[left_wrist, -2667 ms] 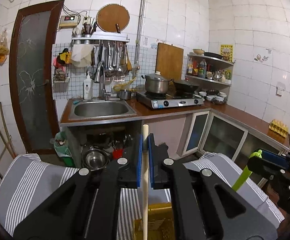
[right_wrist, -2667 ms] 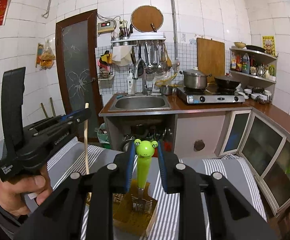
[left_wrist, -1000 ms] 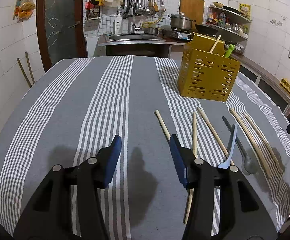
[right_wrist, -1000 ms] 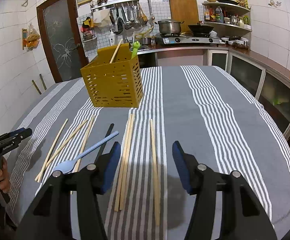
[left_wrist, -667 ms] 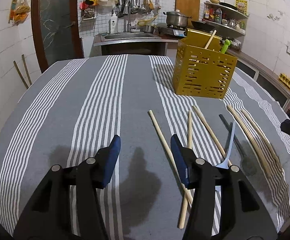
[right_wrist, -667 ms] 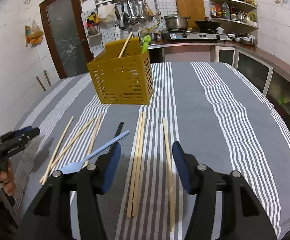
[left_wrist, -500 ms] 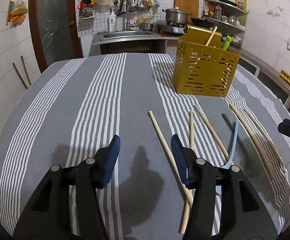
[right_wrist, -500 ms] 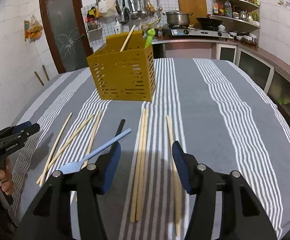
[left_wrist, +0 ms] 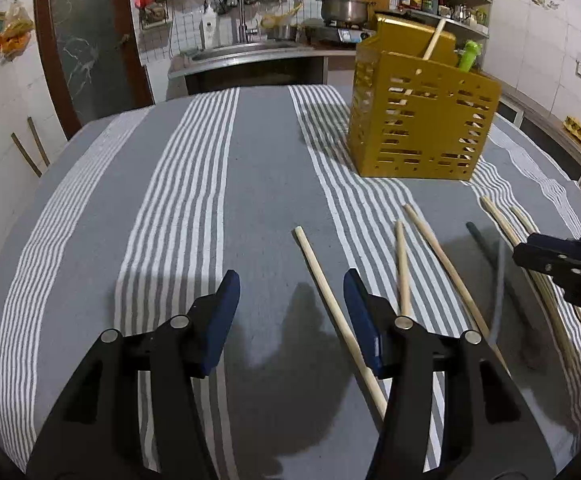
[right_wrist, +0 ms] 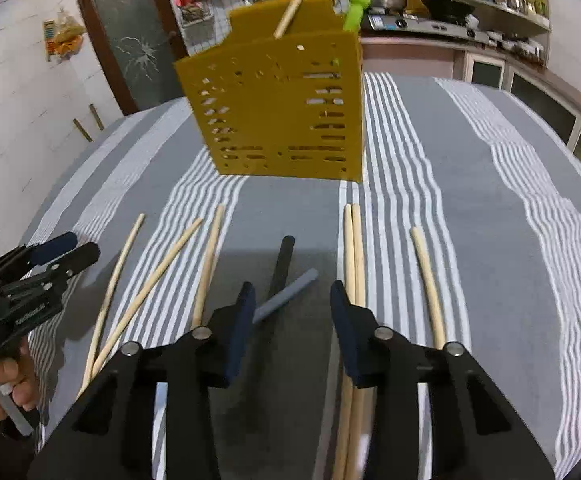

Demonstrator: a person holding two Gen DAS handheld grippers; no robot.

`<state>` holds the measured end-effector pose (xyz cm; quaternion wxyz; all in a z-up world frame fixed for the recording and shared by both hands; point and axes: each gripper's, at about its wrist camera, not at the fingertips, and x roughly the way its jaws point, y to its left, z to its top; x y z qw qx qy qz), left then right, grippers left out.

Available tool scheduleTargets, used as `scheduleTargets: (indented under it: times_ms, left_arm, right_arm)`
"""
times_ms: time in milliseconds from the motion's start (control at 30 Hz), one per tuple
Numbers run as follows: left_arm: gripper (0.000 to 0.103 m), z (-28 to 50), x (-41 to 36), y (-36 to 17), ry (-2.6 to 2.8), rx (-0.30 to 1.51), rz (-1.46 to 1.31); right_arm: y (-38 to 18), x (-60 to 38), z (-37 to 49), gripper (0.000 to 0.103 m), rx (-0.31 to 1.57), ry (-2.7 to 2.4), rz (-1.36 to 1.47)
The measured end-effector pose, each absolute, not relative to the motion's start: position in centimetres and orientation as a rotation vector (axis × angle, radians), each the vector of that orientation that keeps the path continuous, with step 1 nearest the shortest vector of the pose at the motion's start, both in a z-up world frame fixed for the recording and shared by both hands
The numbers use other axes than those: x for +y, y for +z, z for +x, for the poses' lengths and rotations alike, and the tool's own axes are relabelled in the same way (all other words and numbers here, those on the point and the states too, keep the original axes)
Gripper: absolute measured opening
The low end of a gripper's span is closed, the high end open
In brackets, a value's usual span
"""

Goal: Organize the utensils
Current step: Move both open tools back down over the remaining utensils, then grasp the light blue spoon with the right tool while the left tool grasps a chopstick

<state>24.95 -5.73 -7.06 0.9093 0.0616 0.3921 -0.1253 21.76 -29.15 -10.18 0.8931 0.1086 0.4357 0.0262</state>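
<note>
My two wrist cameras look low across the desk [left_wrist: 274, 184] toward the kitchen wall, sharing the yellow basket [left_wrist: 422, 120] [right_wrist: 282, 112].

The right claw [right_wrist: 292, 296] hangs low over the striped surface [right_wrist: 490, 208] with its jaws spread wide and nothing between them. Just ahead of its tips lie a black handle [right_wrist: 283, 258] and a grey-blue handle [right_wrist: 286, 292], crossing each other. A pair of chopsticks [right_wrist: 352, 248] lies side by side by the right jaw, with a single chopstick [right_wrist: 426, 276] further right. Three more chopsticks [right_wrist: 158, 268] fan out to the left. Behind them stands a yellow slotted basket [right_wrist: 278, 112] holding a chopstick [right_wrist: 292, 8] and a green-handled utensil [right_wrist: 355, 6]. The left claw [right_wrist: 56, 248] shows at the left edge, held in a hand [right_wrist: 2, 386].
</note>
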Motion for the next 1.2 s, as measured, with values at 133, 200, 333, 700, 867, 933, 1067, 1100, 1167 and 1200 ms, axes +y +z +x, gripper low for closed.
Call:
scheduleTargets:
  times_ms: [133,200,333,700,867,933,1067,1100,1167,1200]
  left_arm:
    - [0.053,26.7,-6.0,-7.2,-0.247,0.83,0.13]
    - [0.053,27.5,-6.1,-7.3,-0.244,0.842,0.126]
    - [0.053,28.4,-6.6,-7.9,-0.254,0.87,0.122]
    - [0.053,29.3,-7.8,-9.8,-0.288,0.927,0.141]
    - [0.053,29.5,-7.9,-10.0,-0.285,0.935,0.153]
    - [0.053,29.5,-7.7,-9.9,-0.288,0.94,0.152]
    - [0.053,29.5,-6.9,-9.9,-0.301,0.962,0.11]
    - [0.053,29.5,-6.7,-9.9,-0.304,0.966,0.1]
    - [0.053,29.7,-6.6,-9.9,-0.305,0.971,0.094]
    - [0.053,29.8,-6.7,-9.9,-0.304,0.973,0.095]
  right_arm:
    - [-11.3,-29.3,23.3,0.025,0.95,0.026,0.261]
    - [-11.8,-29.1,23.9,0.024,0.969,0.018,0.257]
    - [-12.0,-28.8,24.5,0.02,0.984,-0.002,0.242]
    - [-12.3,-28.0,25.4,0.008,1.003,0.124,0.105]
    - [-12.3,-27.5,25.2,0.009,1.023,0.105,0.05]
    - [-12.2,-27.4,25.0,0.01,1.038,0.093,0.019]
    - [-12.1,-27.7,24.2,0.035,1.058,0.1,0.021]
    - [-12.1,-27.7,24.2,0.041,1.059,0.104,0.02]
    - [-12.2,-27.7,24.1,0.042,1.063,0.107,0.013]
    - [-12.4,-27.7,24.1,0.042,1.065,0.109,0.011]
